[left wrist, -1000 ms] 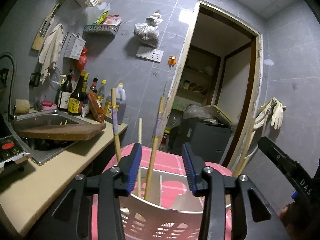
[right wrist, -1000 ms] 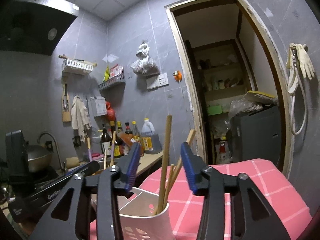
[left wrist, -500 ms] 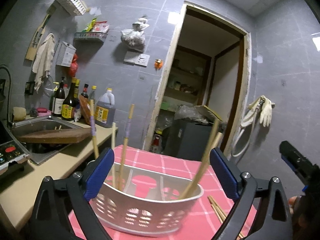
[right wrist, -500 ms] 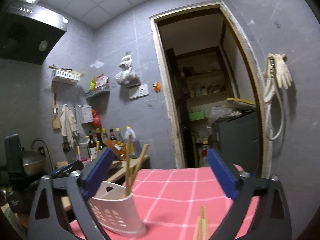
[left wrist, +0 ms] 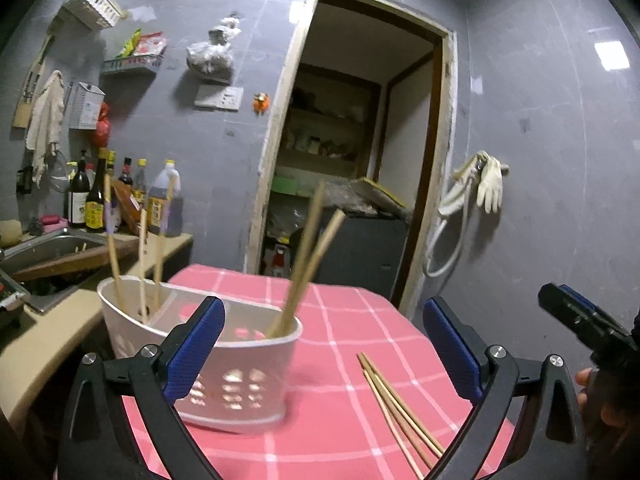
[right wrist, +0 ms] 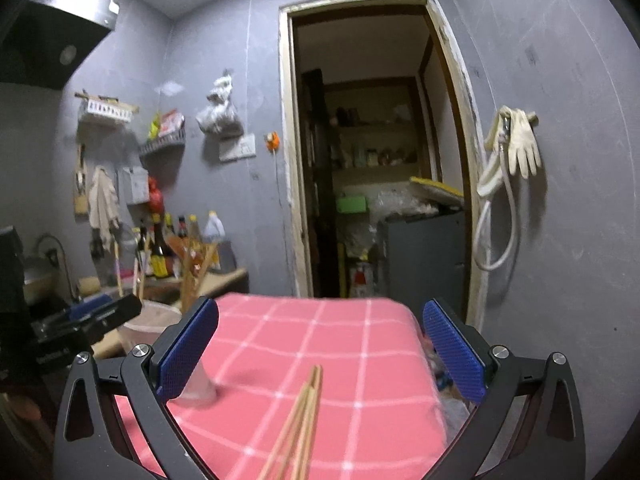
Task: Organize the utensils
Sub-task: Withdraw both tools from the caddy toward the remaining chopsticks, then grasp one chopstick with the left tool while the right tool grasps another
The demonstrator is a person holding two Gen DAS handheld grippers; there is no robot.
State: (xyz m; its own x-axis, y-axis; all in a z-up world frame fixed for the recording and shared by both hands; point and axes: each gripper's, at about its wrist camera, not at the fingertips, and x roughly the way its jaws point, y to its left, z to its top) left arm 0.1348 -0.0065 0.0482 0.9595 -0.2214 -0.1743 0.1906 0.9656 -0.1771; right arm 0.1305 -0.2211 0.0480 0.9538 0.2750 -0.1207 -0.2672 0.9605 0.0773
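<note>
I hold the left gripper (left wrist: 320, 346) and right gripper (right wrist: 320, 350) with jaws spread wide and empty above the pink checked table (left wrist: 340, 312). Loose chopsticks (left wrist: 394, 404) lie beside the white holder (left wrist: 236, 380), where others stand. They look light, stiff and slippery, so I would pinch mid-shaft. Their near ends run out of frame.

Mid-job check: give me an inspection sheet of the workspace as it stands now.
Surface: pink checked tablecloth.
Job's things: white utensil holder with chopsticks upright at both ends; loose chopsticks lying flat on the cloth.
Clutter: nothing seen on the cloth.
Grippers: left gripper open; right gripper open, empty, loose chopsticks ahead.
Cables: nothing seen.
Surroundings: bottles on the counter, sink, doorway, gloves hanging.
</note>
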